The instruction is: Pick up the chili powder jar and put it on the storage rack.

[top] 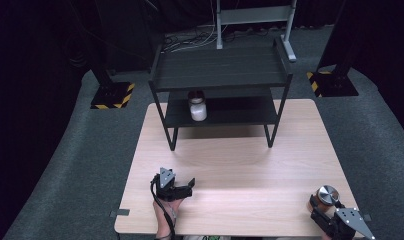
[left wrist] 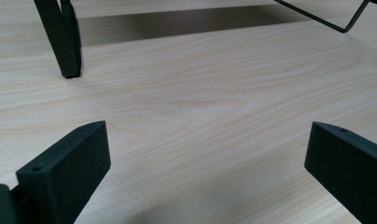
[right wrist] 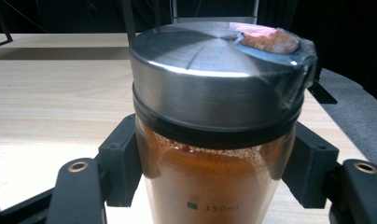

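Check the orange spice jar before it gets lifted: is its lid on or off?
On. The metal lid sits flat atop the spice jar, which stands upright between the right gripper pads.

Left gripper rests with jaws spread; right gripper is clamped.

Black tools, grey triangular plates

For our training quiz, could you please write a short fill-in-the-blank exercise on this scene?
1. The right tongs are shut on a jar of ____ powder.
2. That jar's lid is made of ____.
3. The white jar stands on the rack's ____ shelf.
4. The left tongs stand ____ over the table.

Missing words: orange; metal; lower; open
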`<control>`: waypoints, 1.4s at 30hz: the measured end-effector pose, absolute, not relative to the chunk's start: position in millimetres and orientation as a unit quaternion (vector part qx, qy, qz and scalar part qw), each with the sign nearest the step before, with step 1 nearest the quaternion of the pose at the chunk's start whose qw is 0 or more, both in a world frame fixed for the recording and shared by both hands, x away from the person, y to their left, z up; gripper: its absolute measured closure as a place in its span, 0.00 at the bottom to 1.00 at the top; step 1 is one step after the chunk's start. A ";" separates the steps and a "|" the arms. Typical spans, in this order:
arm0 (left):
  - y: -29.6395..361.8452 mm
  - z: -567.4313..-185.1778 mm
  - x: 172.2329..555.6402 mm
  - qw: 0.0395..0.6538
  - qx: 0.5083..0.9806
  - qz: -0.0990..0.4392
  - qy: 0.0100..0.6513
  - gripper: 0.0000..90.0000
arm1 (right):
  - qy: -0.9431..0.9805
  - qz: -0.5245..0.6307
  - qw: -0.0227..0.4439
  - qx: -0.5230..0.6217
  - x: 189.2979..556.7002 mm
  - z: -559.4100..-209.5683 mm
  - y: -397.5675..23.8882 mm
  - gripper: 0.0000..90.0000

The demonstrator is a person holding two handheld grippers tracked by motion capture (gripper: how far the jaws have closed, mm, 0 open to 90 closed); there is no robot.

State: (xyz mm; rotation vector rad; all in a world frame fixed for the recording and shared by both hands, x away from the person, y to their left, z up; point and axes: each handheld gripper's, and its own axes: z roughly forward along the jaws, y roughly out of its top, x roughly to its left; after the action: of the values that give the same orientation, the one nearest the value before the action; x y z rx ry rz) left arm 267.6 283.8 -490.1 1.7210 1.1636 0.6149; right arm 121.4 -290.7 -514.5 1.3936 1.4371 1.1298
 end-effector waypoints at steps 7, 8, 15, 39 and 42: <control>284.1 -489.7 268.3 0.468 0.703 0.248 0.474 0.00 | 0.572 0.441 0.410 0.557 120.5 -498.3 -291.0 0.34; 284.1 -489.8 268.5 0.468 0.704 0.248 0.473 0.00 | 0.573 0.440 0.408 0.558 120.9 -495.6 -291.8 0.34; 286.2 -490.9 267.9 0.473 0.702 0.247 0.472 0.00 | 0.582 0.435 0.400 0.559 124.3 -480.4 -292.4 0.34; 293.9 -494.7 267.9 0.492 0.694 0.236 0.469 0.00 | 0.595 0.441 0.397 0.542 141.8 -442.9 -284.5 0.34; 293.9 -494.9 267.7 0.493 0.694 0.236 0.469 0.00 | 0.601 0.439 0.392 0.542 147.2 -439.6 -284.6 0.34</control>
State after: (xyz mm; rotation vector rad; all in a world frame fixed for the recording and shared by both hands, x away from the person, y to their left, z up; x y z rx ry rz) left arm 267.7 293.9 -494.9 1.6832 1.1375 0.5723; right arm 147.2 -284.6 -439.6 1.3758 1.5255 1.1144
